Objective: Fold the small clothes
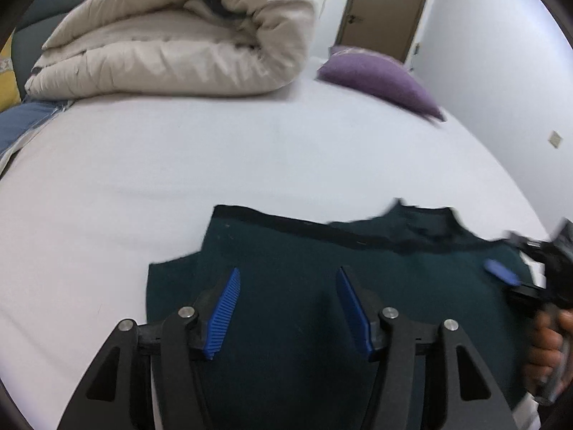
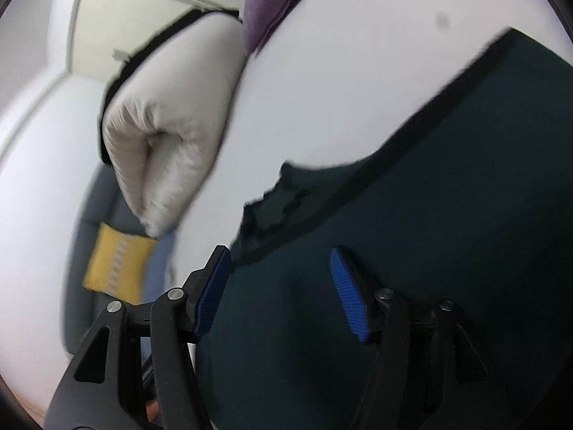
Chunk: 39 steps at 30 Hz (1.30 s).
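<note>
- Plainly, a dark green garment (image 1: 322, 268) lies spread on the white bed (image 1: 179, 165), near the closer edge of the mattress, with a black band running along its far hem.
- Left tool (image 1: 288, 308) hangs over the left part of the garment with its jaws parted wide; its blue ribbed pads (image 1: 224, 313) grip nothing, and dark green cloth fills the gap between them. Whether the tips touch the fabric cannot be told.
- Right tool (image 2: 281, 292) is also spread apart and holds nothing; it sits at the garment's right end, its left finger over the cloth's edge and the white sheet, its right finger over the cloth.
- In the left wrist view the right tool (image 1: 501, 272) shows at the garment's far right, blurred, with a bare hand (image 1: 546, 344) gripping its handle.
- Close ahead of the right tool a rumpled corner (image 2: 275, 200) of the garment sticks out beyond the black band onto the sheet.
- Farther up the bed, well apart from the garment, lies a rolled beige duvet (image 1: 172, 36), and a purple pillow (image 1: 379, 79) rests to its right.
- Beyond the bed's left side the right wrist view shows a yellow cushion (image 2: 114, 265) on a grey seat (image 2: 96, 215).
- A brown door (image 1: 386, 10) stands in the far wall.
</note>
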Each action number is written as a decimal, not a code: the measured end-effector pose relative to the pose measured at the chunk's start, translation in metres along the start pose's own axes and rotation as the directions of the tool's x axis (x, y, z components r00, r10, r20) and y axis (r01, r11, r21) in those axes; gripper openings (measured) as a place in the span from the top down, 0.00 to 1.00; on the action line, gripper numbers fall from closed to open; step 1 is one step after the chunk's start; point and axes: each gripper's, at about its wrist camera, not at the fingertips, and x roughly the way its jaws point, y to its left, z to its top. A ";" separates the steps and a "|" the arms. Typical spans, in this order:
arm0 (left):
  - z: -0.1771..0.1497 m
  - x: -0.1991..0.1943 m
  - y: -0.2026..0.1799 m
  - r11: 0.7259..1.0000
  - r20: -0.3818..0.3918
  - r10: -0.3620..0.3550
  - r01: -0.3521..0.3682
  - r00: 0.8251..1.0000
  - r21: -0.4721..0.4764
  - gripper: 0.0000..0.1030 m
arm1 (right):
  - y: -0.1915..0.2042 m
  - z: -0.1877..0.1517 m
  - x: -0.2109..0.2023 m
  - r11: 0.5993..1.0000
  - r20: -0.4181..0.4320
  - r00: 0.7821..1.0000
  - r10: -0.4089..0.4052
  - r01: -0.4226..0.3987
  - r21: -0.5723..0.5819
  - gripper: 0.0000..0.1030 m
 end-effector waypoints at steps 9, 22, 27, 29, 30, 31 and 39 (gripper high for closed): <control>-0.015 0.007 0.025 0.999 0.012 -0.029 0.029 1.000 -0.046 0.48 | -0.035 0.042 -0.053 0.999 0.143 0.989 -0.023 0.019 0.031 0.52; -0.033 -0.019 0.026 0.998 0.033 0.010 -0.008 0.999 -0.069 0.50 | -0.005 0.005 -0.130 0.998 0.213 0.975 0.061 -0.053 -0.041 0.50; -0.068 -0.043 0.002 0.995 0.019 0.104 -0.105 0.994 0.005 0.39 | -0.006 -0.052 -0.104 0.992 0.000 0.999 0.032 -0.031 -0.122 0.43; -0.080 -0.054 -0.003 0.990 0.018 0.135 -0.136 0.991 0.028 0.39 | -0.027 -0.060 -0.102 0.995 -0.014 0.999 -0.029 0.027 -0.093 0.46; -0.084 -0.059 -0.004 0.989 0.015 0.141 -0.141 0.990 0.033 0.39 | -0.038 -0.060 -0.113 0.997 0.013 1.000 -0.012 0.013 -0.079 0.59; -0.089 -0.067 -0.005 0.987 0.014 0.154 -0.154 0.988 0.041 0.39 | -0.044 -0.060 -0.123 0.998 0.041 0.999 -0.015 0.017 -0.056 0.61; -0.110 -0.111 -0.024 0.980 0.044 0.179 -0.182 0.983 0.083 0.39 | -0.061 -0.083 -0.220 0.989 0.302 0.948 -0.102 0.064 0.132 0.48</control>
